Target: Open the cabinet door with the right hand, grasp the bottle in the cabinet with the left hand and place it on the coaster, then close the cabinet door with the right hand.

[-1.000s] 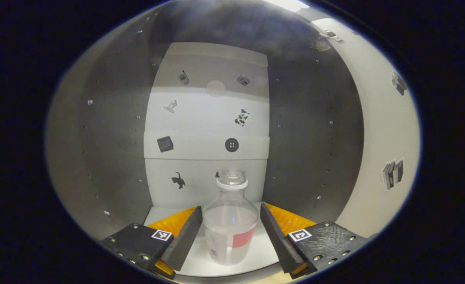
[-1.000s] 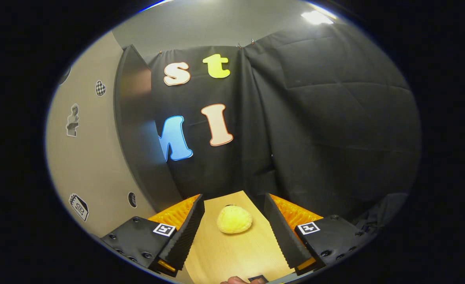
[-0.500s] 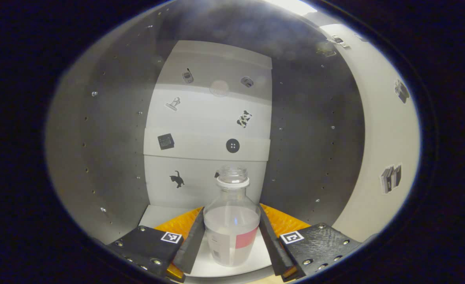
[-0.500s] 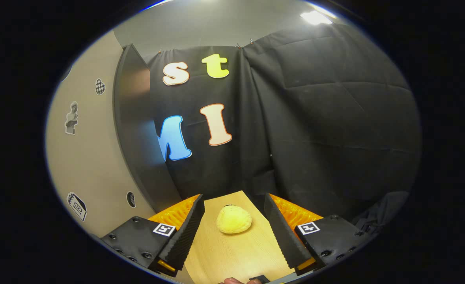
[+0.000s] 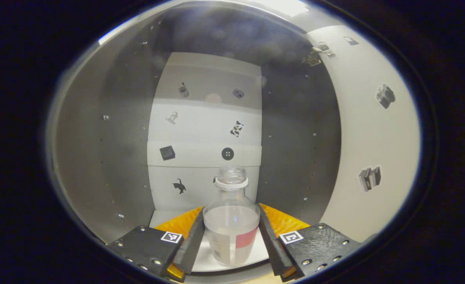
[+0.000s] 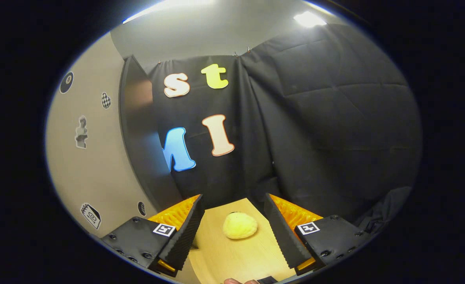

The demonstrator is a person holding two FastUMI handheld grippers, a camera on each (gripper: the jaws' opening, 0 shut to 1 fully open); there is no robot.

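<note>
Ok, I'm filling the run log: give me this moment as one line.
phase: grasp | left gripper: shut on clear glass bottle with red label, inside cabinet | right gripper: open, idle over wooden table | cabinet door: open

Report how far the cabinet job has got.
Done: the cabinet door stands open. In hand: the left gripper is shut on the bottle, both fingers pressing its sides, the bottle upright inside the cabinet. Left: carry it to the coaster, then close the door with the right gripper, open over the table.
</note>
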